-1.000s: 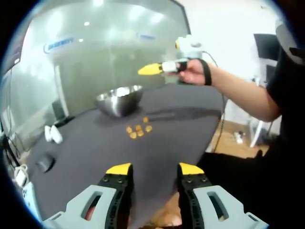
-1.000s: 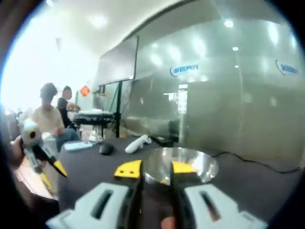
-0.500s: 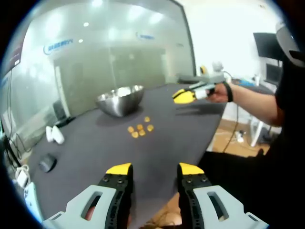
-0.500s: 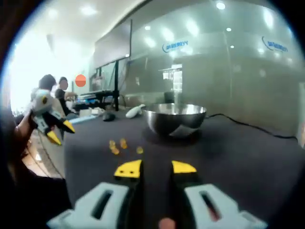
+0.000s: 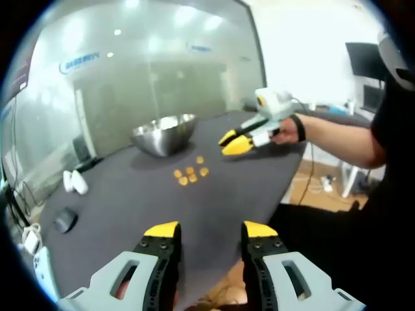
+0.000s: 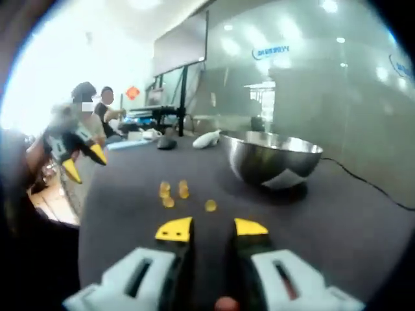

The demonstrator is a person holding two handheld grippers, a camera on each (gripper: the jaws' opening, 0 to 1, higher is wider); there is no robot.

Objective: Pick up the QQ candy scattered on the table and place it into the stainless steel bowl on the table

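Several orange QQ candies [image 5: 190, 173] lie loose on the dark table [image 5: 130, 201], in front of the stainless steel bowl [image 5: 163, 135]. My left gripper [image 5: 211, 230] hovers open near the table's front edge, with nothing between its jaws. In the left gripper view a hand holds my right gripper [image 5: 233, 142] low over the table, just right of the candies, its yellow tips apart. In the right gripper view the candies [image 6: 183, 190] lie just beyond my right gripper [image 6: 212, 228], which is open and holds nothing. The bowl [image 6: 275, 155] stands behind them, and my left gripper [image 6: 83, 162] is at the far left.
White handheld devices [image 5: 72, 183] and a dark mouse [image 5: 61, 222] lie at the table's left side. A cable [image 6: 376, 191] runs behind the bowl. A glass wall [image 5: 149, 71] stands behind the table. Two people [image 6: 91, 107] sit far off. The table edge [image 5: 279, 188] drops off at the right.
My right gripper has come down from above the bowl to low over the table beside the candies. My left gripper has hardly moved.
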